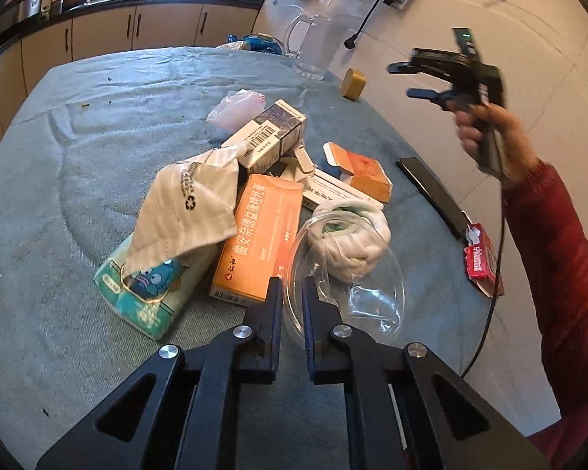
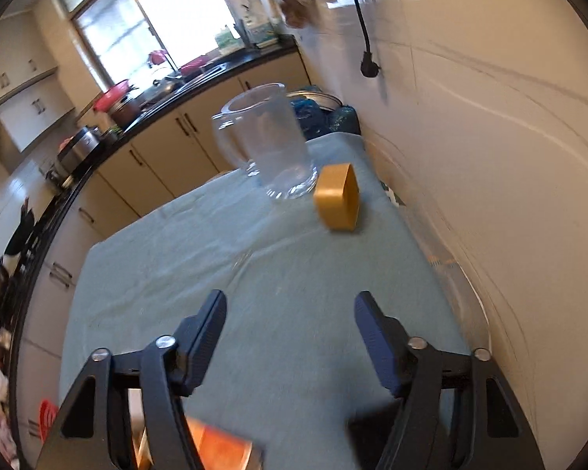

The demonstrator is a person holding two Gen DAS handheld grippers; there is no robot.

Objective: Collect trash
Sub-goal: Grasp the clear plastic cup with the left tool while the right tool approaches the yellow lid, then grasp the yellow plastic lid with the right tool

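A heap of trash lies on the grey-green tablecloth [image 1: 98, 149]: a clear plastic bag [image 1: 356, 290], a white wad [image 1: 352, 239], an orange medicine box [image 1: 260, 239], a crumpled white bag [image 1: 192, 207], a tissue pack [image 1: 149, 286], a grey-white carton [image 1: 272, 135] and a small orange box [image 1: 366, 174]. My left gripper [image 1: 293, 286] is shut on the edge of the clear plastic bag. My right gripper [image 2: 290, 305] is open and empty, held high above the table's far right; it also shows in the left wrist view [image 1: 405, 80].
A glass pitcher [image 2: 264, 141] and a yellow block [image 2: 339, 196] stand at the table's far end. A black flat bar [image 1: 433, 194] and a red packet [image 1: 484, 260] lie at the right edge. Kitchen cabinets [image 1: 137, 27] run behind; a wall is on the right.
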